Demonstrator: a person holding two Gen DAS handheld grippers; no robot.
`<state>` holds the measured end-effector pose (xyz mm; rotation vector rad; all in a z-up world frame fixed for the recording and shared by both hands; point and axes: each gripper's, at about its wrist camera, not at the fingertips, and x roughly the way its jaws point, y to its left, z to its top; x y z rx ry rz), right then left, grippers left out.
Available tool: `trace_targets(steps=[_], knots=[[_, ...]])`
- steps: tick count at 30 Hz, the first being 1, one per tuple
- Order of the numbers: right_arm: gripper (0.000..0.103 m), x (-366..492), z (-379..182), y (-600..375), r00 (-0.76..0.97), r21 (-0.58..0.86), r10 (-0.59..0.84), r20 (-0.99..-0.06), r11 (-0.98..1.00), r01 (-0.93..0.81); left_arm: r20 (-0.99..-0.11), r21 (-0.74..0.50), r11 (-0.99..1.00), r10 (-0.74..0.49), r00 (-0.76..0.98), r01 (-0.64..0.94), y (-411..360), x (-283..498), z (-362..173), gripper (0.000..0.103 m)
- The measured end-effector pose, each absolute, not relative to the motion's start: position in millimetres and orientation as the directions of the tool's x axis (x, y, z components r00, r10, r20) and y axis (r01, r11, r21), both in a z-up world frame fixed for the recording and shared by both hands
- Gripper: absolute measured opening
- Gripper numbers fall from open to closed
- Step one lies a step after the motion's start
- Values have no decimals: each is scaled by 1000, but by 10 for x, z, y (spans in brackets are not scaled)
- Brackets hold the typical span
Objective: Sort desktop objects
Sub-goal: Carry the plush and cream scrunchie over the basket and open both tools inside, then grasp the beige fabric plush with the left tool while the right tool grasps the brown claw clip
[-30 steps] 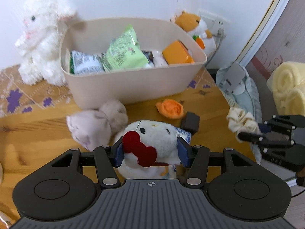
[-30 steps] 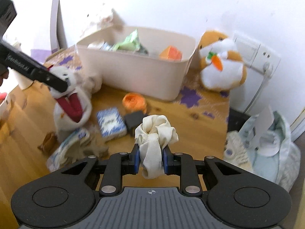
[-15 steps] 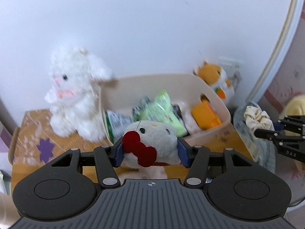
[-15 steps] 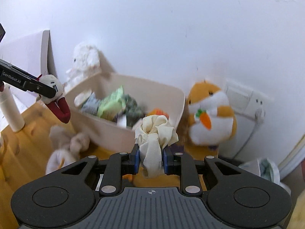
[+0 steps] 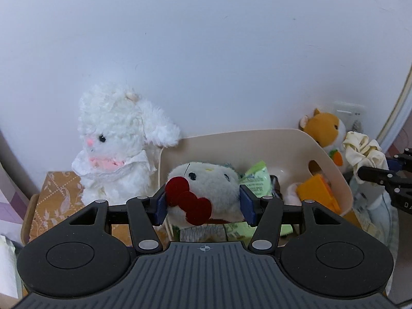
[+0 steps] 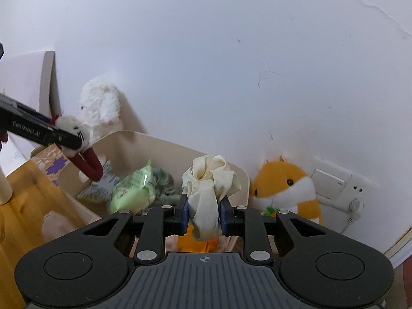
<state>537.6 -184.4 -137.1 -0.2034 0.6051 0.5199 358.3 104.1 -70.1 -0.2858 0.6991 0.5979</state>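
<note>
Raised and carried forward since 1 second ago: both grippers, then low over the wooden desk, now over the beige plastic storage bin (image 5: 332, 152), with the white wall filling most of each view. Left gripper (image 5: 203, 202) clamped on the round white plush toy with a red bow (image 5: 206, 188), blue pads pressed into both its sides, held above the left part of the bin; seen from the right wrist view as the same plush toy (image 6: 73, 132) with red legs dangling over the bin's near left corner. Right gripper (image 6: 203, 215) closed narrowly on the cream fabric scrunchie (image 6: 209, 180), held above the right end of the bin, near the rim. Inside the bin: a light green snack packet (image 6: 134, 189), a grey-white packet (image 6: 103, 184) and an orange block (image 5: 315, 193). Standing against the wall, just beside the bin's left end: a fluffy white rabbit plush (image 5: 116, 139). Just beside the right end: an orange and white hamster plush with a carrot (image 6: 285, 189), next to a white wall socket (image 6: 332, 182).
</note>
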Motion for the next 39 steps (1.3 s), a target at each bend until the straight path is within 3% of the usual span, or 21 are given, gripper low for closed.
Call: trace_targets(steps=[9, 12, 15, 17, 23, 25, 27, 39], knots=[[24, 5763, -1643, -1535, 659, 44, 386, -645, 880, -473, -724, -93, 750, 401, 561, -655, 1176, 3866, -965, 59], [43, 5822, -1740, -1400, 654, 20, 368, -661, 880, -474, -732, -92, 732, 410, 545, -675, 1177, 3908, -1009, 63], [50, 5805, -1799, -1281, 642, -4, 364, -674, 868, -497, -732, -113, 749, 381, 565, -653, 1168, 3918, -1003, 72], [62, 5762, -1811, -1228, 642, -20, 366, -674, 860, -510, -728, -109, 759, 380, 571, -642, 1145, 3915, -986, 79], [85, 5615, -1736, -1205, 666, -46, 369, -648, 854, -518, -732, -103, 767, 373, 570, -633, 1130, 3868, -957, 81], [98, 5560, -1691, -1221, 674, -47, 368, -640, 857, -513, -727, -99, 771, 375, 575, -629, 1125, 3828, -941, 81], [103, 5496, -1643, -1249, 676, -35, 375, -635, 859, -510, -711, -76, 776, 398, 579, -627, 1079, 3783, -876, 82], [103, 5010, -1458, -1541, 704, 4, 371, -606, 886, -464, -718, -9, 873, 334, 611, -488, 896, 3394, -728, 84]])
